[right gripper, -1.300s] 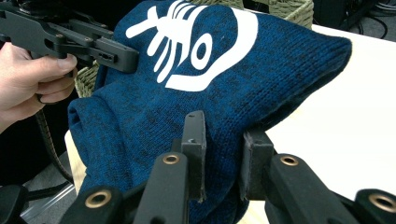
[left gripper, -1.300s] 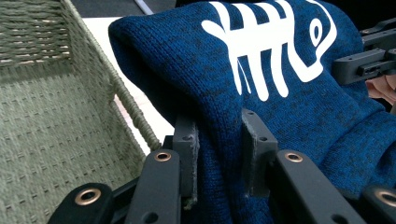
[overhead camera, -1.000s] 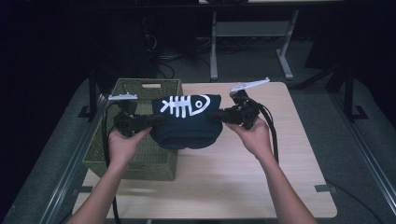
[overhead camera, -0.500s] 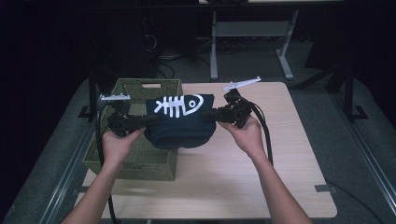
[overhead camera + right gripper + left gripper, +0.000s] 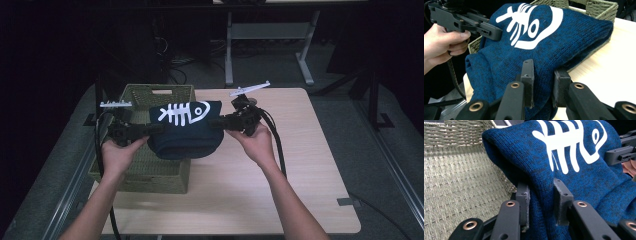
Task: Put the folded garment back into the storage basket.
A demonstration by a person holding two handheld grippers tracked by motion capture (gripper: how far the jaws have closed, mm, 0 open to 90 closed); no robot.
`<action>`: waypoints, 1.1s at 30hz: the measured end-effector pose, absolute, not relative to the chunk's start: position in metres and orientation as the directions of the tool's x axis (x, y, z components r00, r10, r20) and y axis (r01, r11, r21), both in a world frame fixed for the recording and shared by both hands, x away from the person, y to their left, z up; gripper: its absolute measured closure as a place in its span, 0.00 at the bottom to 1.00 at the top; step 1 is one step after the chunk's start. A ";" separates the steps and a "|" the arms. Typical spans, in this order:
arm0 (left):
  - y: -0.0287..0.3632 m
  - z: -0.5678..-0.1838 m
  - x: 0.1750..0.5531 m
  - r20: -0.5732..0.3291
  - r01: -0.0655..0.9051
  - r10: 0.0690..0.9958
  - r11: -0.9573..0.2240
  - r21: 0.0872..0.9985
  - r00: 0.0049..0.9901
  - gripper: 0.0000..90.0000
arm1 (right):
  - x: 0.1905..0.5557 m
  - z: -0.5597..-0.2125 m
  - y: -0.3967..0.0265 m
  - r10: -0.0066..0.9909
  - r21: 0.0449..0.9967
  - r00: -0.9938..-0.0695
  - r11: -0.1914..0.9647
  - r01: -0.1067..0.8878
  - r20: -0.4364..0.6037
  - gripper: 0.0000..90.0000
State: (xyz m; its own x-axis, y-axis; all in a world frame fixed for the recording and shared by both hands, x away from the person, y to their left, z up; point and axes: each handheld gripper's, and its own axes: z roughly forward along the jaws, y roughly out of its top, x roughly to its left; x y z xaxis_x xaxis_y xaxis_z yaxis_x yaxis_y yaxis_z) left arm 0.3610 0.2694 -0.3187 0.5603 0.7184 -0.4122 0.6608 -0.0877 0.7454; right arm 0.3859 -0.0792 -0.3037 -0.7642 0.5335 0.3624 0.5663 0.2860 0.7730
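Blue knit sweater (image 5: 186,131), folded, white fish-skeleton print on top, hangs between the two grippers — held above the near right corner of the woven green basket (image 5: 150,172), partly over the wooden table (image 5: 280,180). Left gripper (image 5: 150,130) is clamped on the garment's left edge; right gripper (image 5: 217,122) is clamped on its right edge, fabric pinched between the pads in both gripper views. Long axis of the bundle runs left to right, hand to hand. Basket opening lies to the left and beyond the sweater, nearer the left hand — lowering it in likely means carrying it that way first. No readable lettering; print is a picture only.
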 end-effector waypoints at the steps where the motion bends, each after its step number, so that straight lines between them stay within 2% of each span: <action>1: 0.270 -0.319 0.361 -0.412 0.661 0.719 -0.088 0.745 0.560 0.78 | 0.386 -0.304 -0.078 0.534 0.771 -0.764 0.289 0.568 0.363 0.83; 33: 0.316 -0.325 0.355 -0.420 0.679 0.758 -0.040 0.733 0.499 0.75 | 0.392 -0.313 -0.028 0.507 0.778 -0.772 0.274 0.566 0.383 0.83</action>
